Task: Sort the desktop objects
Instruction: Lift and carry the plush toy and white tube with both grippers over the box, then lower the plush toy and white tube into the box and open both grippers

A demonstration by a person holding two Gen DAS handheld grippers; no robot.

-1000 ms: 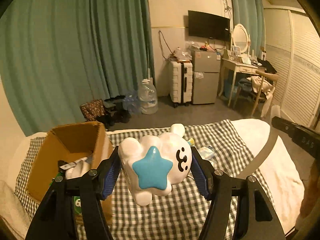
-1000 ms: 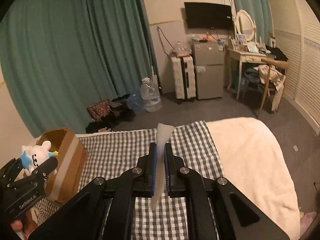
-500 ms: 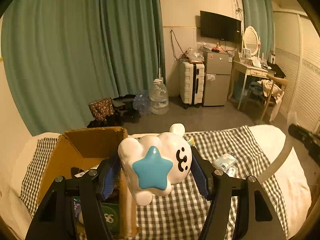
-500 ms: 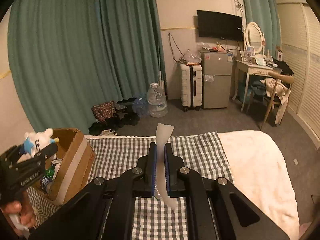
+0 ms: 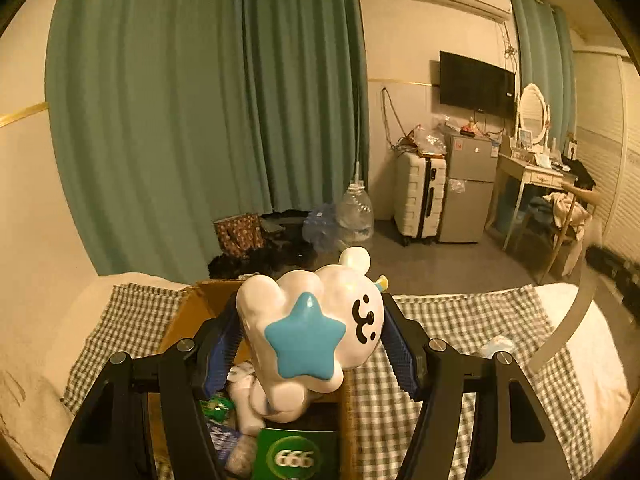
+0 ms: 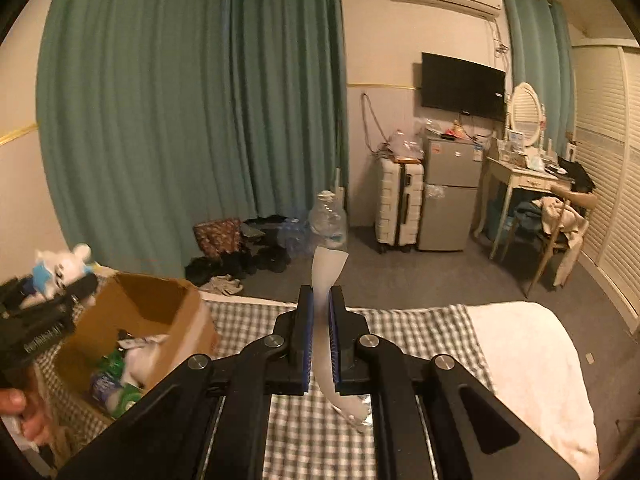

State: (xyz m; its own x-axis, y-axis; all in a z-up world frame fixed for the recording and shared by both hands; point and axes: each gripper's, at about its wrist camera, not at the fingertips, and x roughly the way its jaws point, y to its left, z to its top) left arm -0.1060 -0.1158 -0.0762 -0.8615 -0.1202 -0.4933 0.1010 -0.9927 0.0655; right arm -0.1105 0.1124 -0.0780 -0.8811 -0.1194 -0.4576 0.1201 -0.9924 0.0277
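**Sorting well under way, two items in hand**

Progress looks past the midpoint, judging by the cardboard box [image 5: 188, 320] at the left of the checked cloth [image 5: 460, 320] on the bed; it already holds several packets and bottles, among them a green packet [image 5: 298, 456] printed "666". Left tool [image 5: 308, 344] stands about half open, its pads pressed on a white figurine [image 5: 320, 320] with a blue star, poised right over the box mouth; dropping it in seems the next step. Small pale wrapper [image 5: 496, 347] lies on the cloth further right, not yet sorted. Right tool [image 6: 320, 332] is nearly closed, pinching a thin translucent plastic strip [image 6: 329, 268] above the cloth, well apart from the box; that strip awaits its place too. Side lettering on the left tool is too blurred to read.
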